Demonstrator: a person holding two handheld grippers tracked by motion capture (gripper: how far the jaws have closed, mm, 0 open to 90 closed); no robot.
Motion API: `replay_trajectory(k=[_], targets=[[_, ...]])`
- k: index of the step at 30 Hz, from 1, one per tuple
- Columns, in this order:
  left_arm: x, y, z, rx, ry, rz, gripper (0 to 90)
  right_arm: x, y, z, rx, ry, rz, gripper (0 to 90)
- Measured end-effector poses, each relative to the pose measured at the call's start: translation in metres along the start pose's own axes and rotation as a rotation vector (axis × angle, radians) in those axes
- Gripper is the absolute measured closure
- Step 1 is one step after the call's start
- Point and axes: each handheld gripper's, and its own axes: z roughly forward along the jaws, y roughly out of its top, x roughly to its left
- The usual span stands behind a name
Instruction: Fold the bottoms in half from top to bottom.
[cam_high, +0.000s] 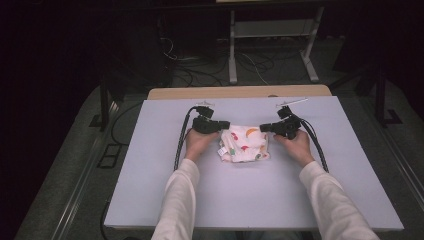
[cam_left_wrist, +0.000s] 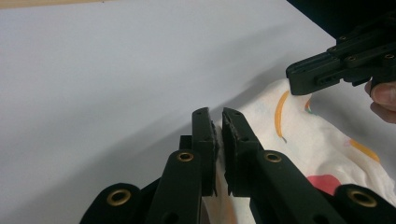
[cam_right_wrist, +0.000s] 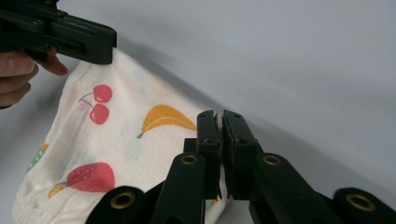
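The white fruit-print cloth (cam_high: 244, 143) is lying bunched near the middle of the grey worktop (cam_high: 150, 165), a little toward its far edge, and it is being pinched at 2 corners at once. The left gripper (cam_high: 226, 125) is clamping the cloth's far left corner, its jaws pressed together with a sliver of white fabric squeezed between them in the left gripper view. The right gripper (cam_high: 263, 128) is biting the far right corner just as tightly, beside a printed banana (cam_right_wrist: 164, 120) and 2 cherries (cam_right_wrist: 100, 104). The left hand (cam_high: 198, 142) and right hand (cam_high: 298, 145) are resting either side of the cloth. Black cables (cam_high: 181, 140) are trailing back along the worktop toward its near edge.
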Motion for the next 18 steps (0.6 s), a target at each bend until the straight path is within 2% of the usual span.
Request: replay_trajectory(k=[6, 12, 14, 15, 17, 18], targets=[[0.0061, -0.0029, 0.0031, -0.008, -0.009, -0.014, 83.0, -0.0046, -0.0023, 0.0056, -0.013, 0.002, 0.035, 85.0], [0.0082, -0.0039, 0.0025, -0.011, 0.002, -0.019, 80.9, -0.0051, -0.0027, 0.007, -0.028, 0.031, 0.062, 83.7], [0.0083, -0.0038, 0.0008, -0.016, -0.01, -0.026, 75.9, -0.004, -0.0027, 0.006, -0.033, 0.038, 0.064, 78.5], [0.0077, -0.004, -0.0002, -0.025, -0.021, -0.034, 69.9, -0.0034, -0.0026, 0.0051, -0.037, 0.047, 0.053, 74.8], [0.0055, -0.0039, -0.0028, -0.033, -0.004, -0.024, 58.4, -0.0002, -0.0028, 0.002, -0.047, 0.023, 0.022, 65.6], [0.0046, -0.004, -0.0043, -0.039, 0.004, -0.019, 53.5, 0.0004, -0.0027, 0.0005, -0.052, 0.03, 0.015, 62.1]])
